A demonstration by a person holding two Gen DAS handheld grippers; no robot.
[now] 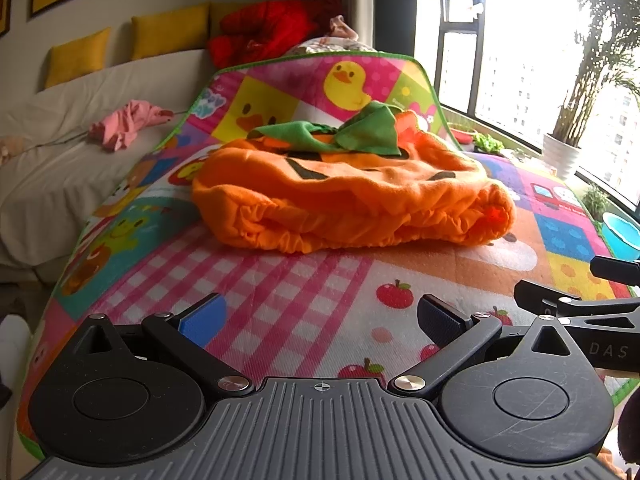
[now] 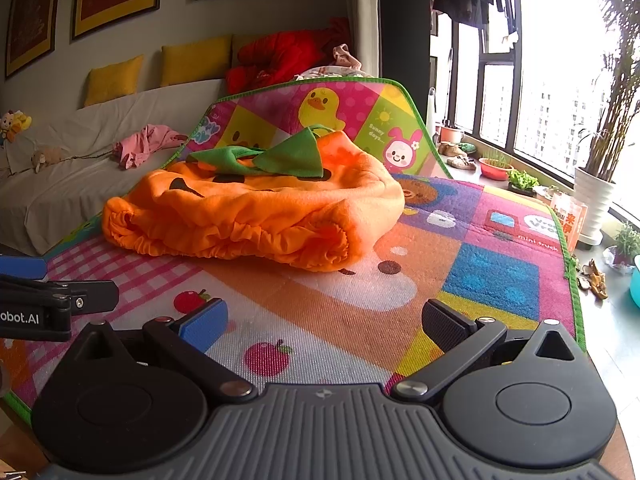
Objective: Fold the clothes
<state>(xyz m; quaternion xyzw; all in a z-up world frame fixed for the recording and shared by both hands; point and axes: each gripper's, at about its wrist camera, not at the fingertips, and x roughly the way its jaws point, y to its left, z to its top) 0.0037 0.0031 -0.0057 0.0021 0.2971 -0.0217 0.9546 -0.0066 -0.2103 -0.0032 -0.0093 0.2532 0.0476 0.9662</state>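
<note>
An orange pumpkin costume (image 1: 344, 196) with a black face and a green collar (image 1: 352, 130) lies bunched on the colourful play mat (image 1: 280, 300). It also shows in the right wrist view (image 2: 256, 212). My left gripper (image 1: 320, 316) is open and empty, a short way in front of the costume. My right gripper (image 2: 324, 320) is open and empty, also short of the costume. The right gripper's side shows at the right edge of the left wrist view (image 1: 580, 308). The left gripper's side shows at the left edge of the right wrist view (image 2: 48, 300).
A sofa (image 1: 52, 160) with yellow cushions, a pink garment (image 1: 128, 124) and red clothes (image 1: 260, 36) lies to the left and behind. The mat's far end curls up (image 2: 320, 96). Potted plants (image 2: 596, 196) and bowls stand by the window at right.
</note>
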